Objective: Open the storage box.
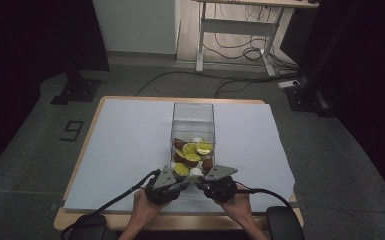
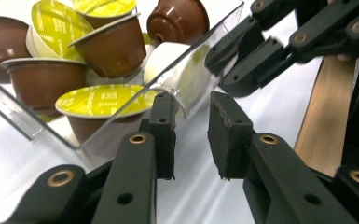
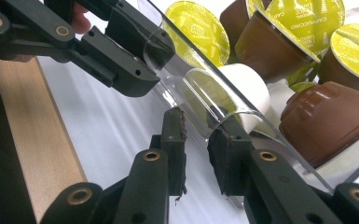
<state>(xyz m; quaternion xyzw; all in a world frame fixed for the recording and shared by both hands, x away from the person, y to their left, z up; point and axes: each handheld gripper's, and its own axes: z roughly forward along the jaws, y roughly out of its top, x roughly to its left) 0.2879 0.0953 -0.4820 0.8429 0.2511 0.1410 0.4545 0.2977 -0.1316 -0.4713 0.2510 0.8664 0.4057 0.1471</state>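
White table cover [image 1: 125, 150], capsule box [image 1: 193, 120] just beyond both tools

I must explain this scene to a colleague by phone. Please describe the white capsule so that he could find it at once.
On the white-covered table stands a clear box holding coffee capsules. At its near end, just ahead of both grippers, the white capsule lies against the wall. Its neighbours are brown cups with yellow-green lids; this one is plain white.

One clear plastic box [image 1: 193, 120], about five yellow-lidded brown capsules [image 1: 204, 148], roughly two white capsules [image 1: 196, 140], two grippers [image 1: 182, 184]
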